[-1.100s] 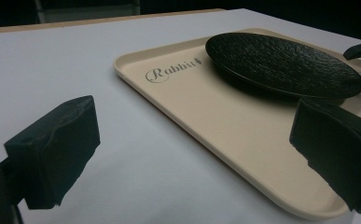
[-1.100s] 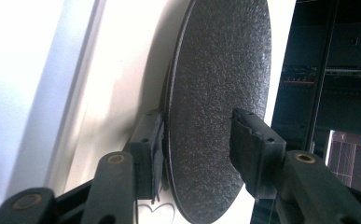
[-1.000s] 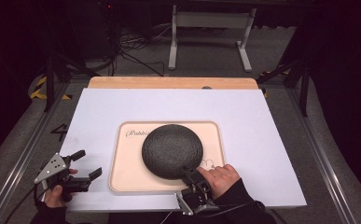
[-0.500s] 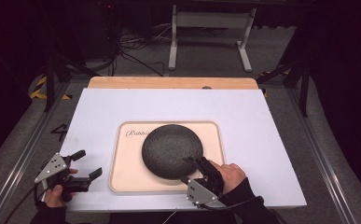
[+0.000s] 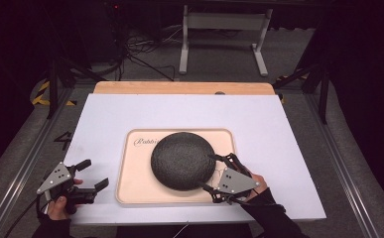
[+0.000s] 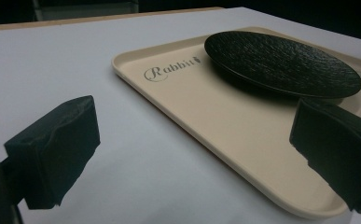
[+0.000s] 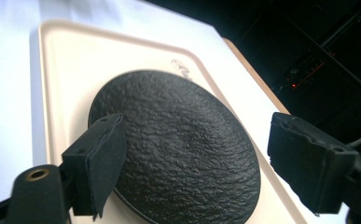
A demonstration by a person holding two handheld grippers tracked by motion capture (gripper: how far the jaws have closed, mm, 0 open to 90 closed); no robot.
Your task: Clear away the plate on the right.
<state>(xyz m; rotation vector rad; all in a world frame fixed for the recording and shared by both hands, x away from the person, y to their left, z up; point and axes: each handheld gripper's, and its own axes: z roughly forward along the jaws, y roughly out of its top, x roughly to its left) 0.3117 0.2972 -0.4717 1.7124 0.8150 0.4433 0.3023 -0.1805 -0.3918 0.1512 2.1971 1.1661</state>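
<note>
The white table (image 5: pixel 130 114) carries everything, and the cream tray (image 5: pixel 130 193) lies on it toward the person's edge, its long axis running across from left to right. All places below are given from that tray.

On the tray, a little right of its middle, sits the black plate (image 5: pixel 183 159), round and rough-textured, lying flat; in the left gripper view the plate (image 6: pixel 281 60) lies beyond the printed script at the tray's far end.

The right gripper (image 5: pixel 212 173) is at the tray's right half, over the near-right part of the plate's rim. Its jaws have just been opening and now stand wide apart; in the right gripper view the two pads (image 7: pixel 104 158) flank the plate with nothing pressed between them, so it holds nothing and the plate rests on the tray by itself.

The left gripper (image 5: pixel 94 174) hovers just off the tray's left short edge, over bare table, jaws parted and empty.

The relation that matters: the plate lies straight ahead of the right gripper and almost under it, while from the left gripper it lies across much of the tray's length. The right hand is clearly the nearer. Being round, the plate has no long axis to line up with.
</note>
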